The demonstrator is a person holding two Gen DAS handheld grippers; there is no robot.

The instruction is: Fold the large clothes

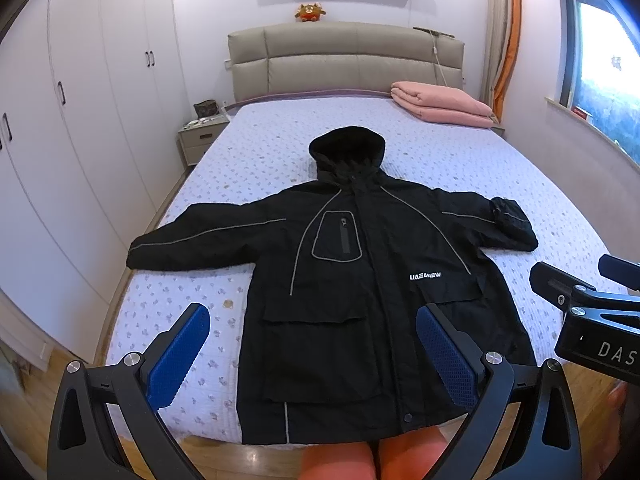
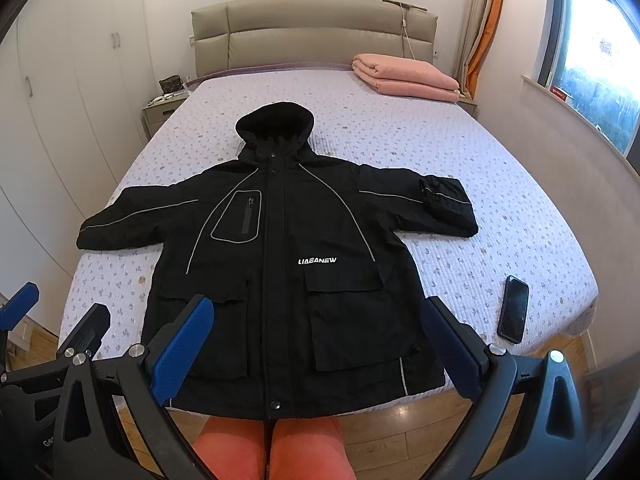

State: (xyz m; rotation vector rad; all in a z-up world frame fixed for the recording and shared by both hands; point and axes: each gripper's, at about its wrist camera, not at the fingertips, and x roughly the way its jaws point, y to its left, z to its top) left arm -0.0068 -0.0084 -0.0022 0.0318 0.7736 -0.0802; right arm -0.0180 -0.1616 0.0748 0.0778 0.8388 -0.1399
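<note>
Both jaws spread wide, holding nothing: left gripper [image 1: 312,356] and right gripper [image 2: 320,344] above the foot of the bed, blue pads [image 1: 178,356] apart from the cloth. Between them, lying flat and face up on the bed [image 2: 460,152], a black hooded jacket [image 2: 276,264], zipped shut, hem at the near edge of the mattress, hood [image 2: 276,124] toward the headboard [image 1: 344,60]. Sleeves out to both sides; the one on the right of the picture [image 2: 444,204] with cuff turned back on itself, the other [image 2: 132,220] straight. White lettering [image 2: 318,261] on the chest, grey piping along sleeves and front, two flap pockets low on the body. Beside the jacket, on the right part of the mattress, a dark phone [image 2: 513,309], apart from the cloth. Near the headboard, a folded pink blanket [image 1: 440,104]. Below the hem, legs of a person in orange-red cloth [image 2: 272,448].
</note>
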